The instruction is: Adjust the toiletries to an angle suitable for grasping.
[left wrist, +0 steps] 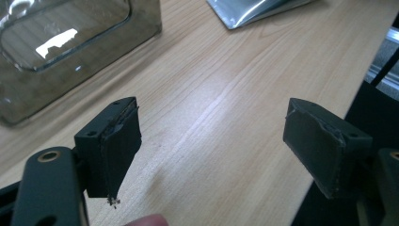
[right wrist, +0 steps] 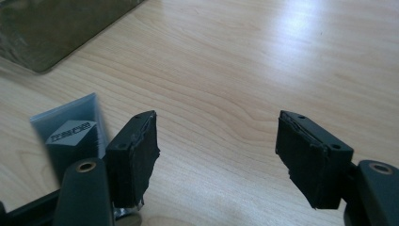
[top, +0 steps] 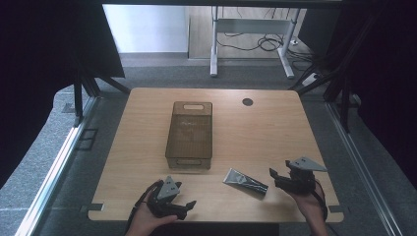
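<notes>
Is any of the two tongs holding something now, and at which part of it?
Nothing is held. Left tongs and right tongs are open; the tube lies free.

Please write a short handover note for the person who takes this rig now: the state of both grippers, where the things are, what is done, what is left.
Left gripper: open, empty, at the near table edge.
Right gripper: open, empty, just right of the tube.
Tube: lies flat on the table, near the front, apart from both grippers.
Clear bin: stands mid-table, looks empty.
Done: nothing gripped yet.
Left: probably grasp the tube with the right gripper and, likely, place it in the bin.
</notes>
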Demonstrator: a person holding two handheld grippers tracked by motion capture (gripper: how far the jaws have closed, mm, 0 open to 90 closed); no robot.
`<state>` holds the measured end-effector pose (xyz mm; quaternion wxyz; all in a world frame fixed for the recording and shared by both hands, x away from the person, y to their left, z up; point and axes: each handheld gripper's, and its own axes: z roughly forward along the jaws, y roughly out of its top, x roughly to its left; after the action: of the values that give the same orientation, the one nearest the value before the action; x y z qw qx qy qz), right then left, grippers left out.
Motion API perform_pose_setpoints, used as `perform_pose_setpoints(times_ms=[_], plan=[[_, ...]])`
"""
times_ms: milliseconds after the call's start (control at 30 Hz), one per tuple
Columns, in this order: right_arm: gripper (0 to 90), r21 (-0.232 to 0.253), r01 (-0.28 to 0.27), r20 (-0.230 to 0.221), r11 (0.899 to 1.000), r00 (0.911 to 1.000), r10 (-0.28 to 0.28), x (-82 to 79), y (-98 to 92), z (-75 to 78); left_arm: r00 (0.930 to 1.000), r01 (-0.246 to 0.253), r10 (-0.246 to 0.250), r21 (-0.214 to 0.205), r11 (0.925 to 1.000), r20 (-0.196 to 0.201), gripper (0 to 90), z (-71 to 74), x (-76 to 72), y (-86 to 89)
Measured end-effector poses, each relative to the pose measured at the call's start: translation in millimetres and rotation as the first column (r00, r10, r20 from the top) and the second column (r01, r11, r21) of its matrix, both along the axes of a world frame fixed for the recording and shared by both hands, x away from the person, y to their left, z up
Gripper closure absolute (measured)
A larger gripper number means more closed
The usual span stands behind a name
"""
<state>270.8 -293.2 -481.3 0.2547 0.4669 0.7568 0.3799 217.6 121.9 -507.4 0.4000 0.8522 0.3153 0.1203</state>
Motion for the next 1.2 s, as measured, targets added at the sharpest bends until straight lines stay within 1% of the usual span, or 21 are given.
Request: perform_pose_setpoints(times_ms=[67, 100, 133, 167, 200, 300, 333, 433, 600, 633, 767, 833, 900, 933, 1067, 1100, 1133, 1167, 1200], plan=[[30.3, 0.002, -0.004, -0.002, 1.000, 1.0000, 0.004, -1.6, 0.1, 0.9, 1.0000, -0.001, 0.001, 0.006, 1.0000, 0.007, 19.7, 1.6, 0.2, 0.8], [30.3, 0.001, -0.011, -0.026, 1.000, 0.9996, 0.011, -2.8, -0.2, -1.3, 0.9999, -0.005, 0.005, 0.008, 1.0000, 0.011, 19.7, 2.6, 1.1, 2.1], [30.3, 0.001, -0.011, -0.026, 1.000, 0.9996, 0.011, -2.8, -0.2, -1.3, 0.9999, -0.009, 0.009, 0.006, 0.9999, 0.014, 19.7, 3.1, 2.4, 3.8], [30.3, 0.003, -0.011, -0.035, 1.000, 0.9993, 0.011, -2.9, -0.1, -3.2, 0.9998, -0.014, 0.014, 0.001, 0.9999, 0.014, 19.6, 3.3, 4.1, 5.6], [30.4, 0.015, -0.015, -0.058, 1.000, 0.9982, 0.016, -1.8, 0.7, -8.0, 0.9998, -0.019, 0.019, -0.005, 0.9998, 0.011, 19.7, 3.7, 7.6, 9.8], [30.4, 0.018, -0.018, -0.077, 1.000, 0.9969, 0.019, -0.5, 2.2, -13.2, 0.9996, -0.027, 0.027, -0.013, 0.9995, 0.005, 19.7, 3.6, 12.2, 14.9], [30.5, 0.015, -0.013, -0.099, 1.000, 0.9950, 0.015, -1.1, 4.2, -17.0, 0.9995, -0.032, 0.032, -0.016, 0.9993, 0.003, 19.8, 3.5, 14.1, 17.1], [31.4, 0.018, -0.019, -0.108, 1.000, 0.9939, 0.021, -3.7, 5.9, -19.2, 0.9990, -0.045, 0.045, -0.022, 0.9987, -0.003, 19.8, 3.6, 18.6, 22.3], [32.7, 0.029, -0.013, -0.115, 0.999, 0.9932, 0.016, -7.3, 4.5, -21.0, 0.9992, -0.040, 0.040, -0.037, 0.9985, 0.002, 19.8, 7.6, 23.6, 25.8], [34.2, 0.031, -0.008, -0.125, 1.000, 0.9921, 0.012, -9.2, 3.3, -22.6, 0.9992, -0.039, 0.039, -0.037, 0.9986, 0.002, 19.7, 8.2, 26.2, 26.5], [36.5, 0.023, -0.003, -0.138, 1.000, 0.9904, 0.006, -12.4, 1.2, -23.6, 0.9990, -0.045, 0.045, -0.035, 0.9984, -0.007, 19.8, 7.0, 31.0, 27.6], [37.3, 0.024, -0.001, -0.139, 1.000, 0.9903, 0.005, -12.7, 0.7, -23.4, 0.9988, -0.048, 0.048, -0.030, 0.9984, -0.011, 19.8, 6.7, 31.7, 27.9], [40.5, 0.030, 0.008, -0.135, 1.000, 0.9908, -0.004, -13.7, -0.1, -22.8, 0.9983, -0.057, 0.057, -0.018, 0.9982, -0.013, 19.8, 6.7, 31.3, 27.8], [42.0, 0.039, 0.001, -0.137, 0.999, 0.9906, 0.004, -13.6, -0.2, -22.1, 0.9982, -0.058, 0.058, -0.011, 0.9982, -0.012, 19.8, 7.5, 29.8, 26.8], [44.7, 0.045, -0.014, -0.140, 0.999, 0.9900, 0.020, -14.3, 0.1, -21.1, 0.9988, -0.048, 0.048, -0.003, 0.9988, -0.006, 19.8, 10.0, 27.4, 24.6], [45.8, 0.044, -0.017, -0.142, 0.999, 0.9896, 0.023, -14.6, 0.4, -20.9, 0.9987, -0.051, 0.051, -0.003, 0.9987, -0.005, 19.8, 10.2, 27.4, 24.4], [48.8, 0.054, -0.023, -0.156, 0.998, 0.9873, 0.031, -15.1, 0.0, -19.5, 0.9982, -0.059, 0.059, 0.001, 0.9982, -0.006, 19.8, 10.3, 27.1, 24.5], [50.5, 0.063, -0.025, -0.159, 0.998, 0.9867, 0.035, -15.1, -0.3, -18.1, 0.9982, -0.060, 0.060, 0.001, 0.9982, -0.008, 19.8, 10.5, 26.7, 25.4], [50.5, 0.063, -0.025, -0.159, 0.998, 0.9867, 0.035, -15.1, -0.3, -18.1, 0.9982, -0.060, 0.060, 0.001, 0.9982, -0.008, 19.8, 10.5, 26.7, 25.4]])
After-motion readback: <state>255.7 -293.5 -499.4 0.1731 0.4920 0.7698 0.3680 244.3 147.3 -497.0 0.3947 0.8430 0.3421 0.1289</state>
